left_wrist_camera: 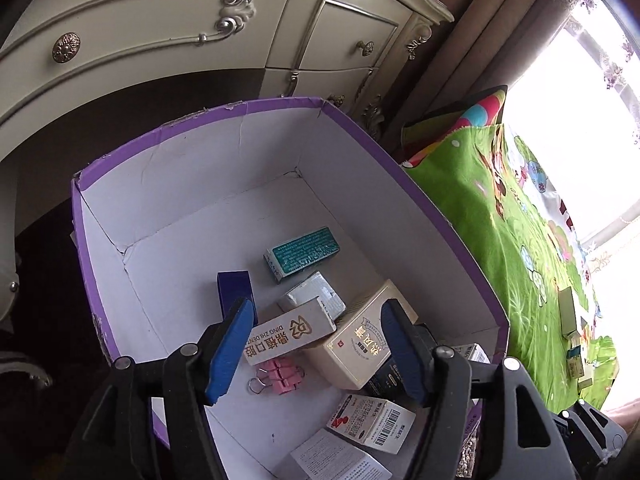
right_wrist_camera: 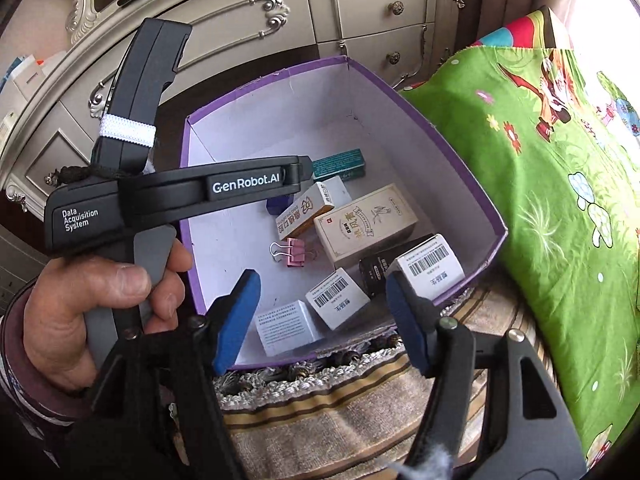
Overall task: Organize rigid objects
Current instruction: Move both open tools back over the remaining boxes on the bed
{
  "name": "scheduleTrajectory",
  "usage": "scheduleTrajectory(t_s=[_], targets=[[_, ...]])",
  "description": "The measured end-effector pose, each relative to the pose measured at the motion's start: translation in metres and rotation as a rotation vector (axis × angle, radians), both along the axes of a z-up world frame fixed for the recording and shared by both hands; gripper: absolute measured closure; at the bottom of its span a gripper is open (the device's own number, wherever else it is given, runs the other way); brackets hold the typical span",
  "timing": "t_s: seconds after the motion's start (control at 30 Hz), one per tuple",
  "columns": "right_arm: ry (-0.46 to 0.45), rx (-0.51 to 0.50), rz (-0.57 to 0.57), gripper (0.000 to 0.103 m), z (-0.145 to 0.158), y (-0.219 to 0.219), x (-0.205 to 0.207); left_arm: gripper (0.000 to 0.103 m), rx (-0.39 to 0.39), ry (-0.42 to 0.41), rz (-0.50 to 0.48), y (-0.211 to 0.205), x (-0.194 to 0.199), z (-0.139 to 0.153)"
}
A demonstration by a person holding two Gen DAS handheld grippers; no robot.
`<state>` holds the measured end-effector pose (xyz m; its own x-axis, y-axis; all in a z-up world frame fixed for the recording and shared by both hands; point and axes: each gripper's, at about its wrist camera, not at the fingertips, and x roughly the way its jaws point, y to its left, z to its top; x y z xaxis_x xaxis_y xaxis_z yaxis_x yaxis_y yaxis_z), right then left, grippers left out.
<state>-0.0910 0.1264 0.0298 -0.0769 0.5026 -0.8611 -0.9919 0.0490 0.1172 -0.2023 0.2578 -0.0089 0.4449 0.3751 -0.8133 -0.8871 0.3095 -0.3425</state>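
A purple box with a white inside (left_wrist_camera: pixel 200 216) (right_wrist_camera: pixel 472 196) holds several small cartons: a teal one (left_wrist_camera: pixel 302 254), a cream one (left_wrist_camera: pixel 360 346) (right_wrist_camera: pixel 366 224), an orange-white one (left_wrist_camera: pixel 290 334) (right_wrist_camera: pixel 306 210), and a pink binder clip (left_wrist_camera: pixel 278 376) (right_wrist_camera: pixel 294 254). My left gripper (left_wrist_camera: pixel 316 352) hangs open and empty above these cartons. In the right wrist view the left gripper's black body (right_wrist_camera: pixel 180 196) shows, held by a hand. My right gripper (right_wrist_camera: pixel 324 320) is open and empty over the box's near wall.
A cream dresser with drawers (left_wrist_camera: pixel 132 40) (right_wrist_camera: pixel 360 4) stands behind the box. A green cartoon-print cloth (left_wrist_camera: pixel 516 248) (right_wrist_camera: pixel 560 184) lies to the right, with several small boxes (left_wrist_camera: pixel 572 336) on it. A striped fringed cloth (right_wrist_camera: pixel 320 400) lies under the box's near edge.
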Motion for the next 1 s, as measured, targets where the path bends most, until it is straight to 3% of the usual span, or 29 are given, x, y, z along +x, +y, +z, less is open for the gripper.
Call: scheduleTrajectory(t_s=[0.23, 0.47, 0.63, 1.0], targets=[[-0.046, 0.081, -0.131, 0.026, 0.025, -0.015, 0.058, 0.031, 0.078, -0.015, 0.024, -0.005, 0.017, 0.023], [-0.139, 0.14, -0.305, 0.021, 0.045, -0.042, 0.127, 0.028, 0.161, -0.012, -0.037, -0.016, 0.052, 0.044], [-0.214, 0.174, -0.498, 0.019, 0.049, -0.074, 0.185, 0.023, 0.193, 0.001, -0.105, -0.028, 0.087, 0.053], [-0.196, 0.206, -0.948, 0.016, 0.03, -0.162, 0.291, 0.022, 0.186, 0.05, -0.312, -0.069, 0.176, 0.054]])
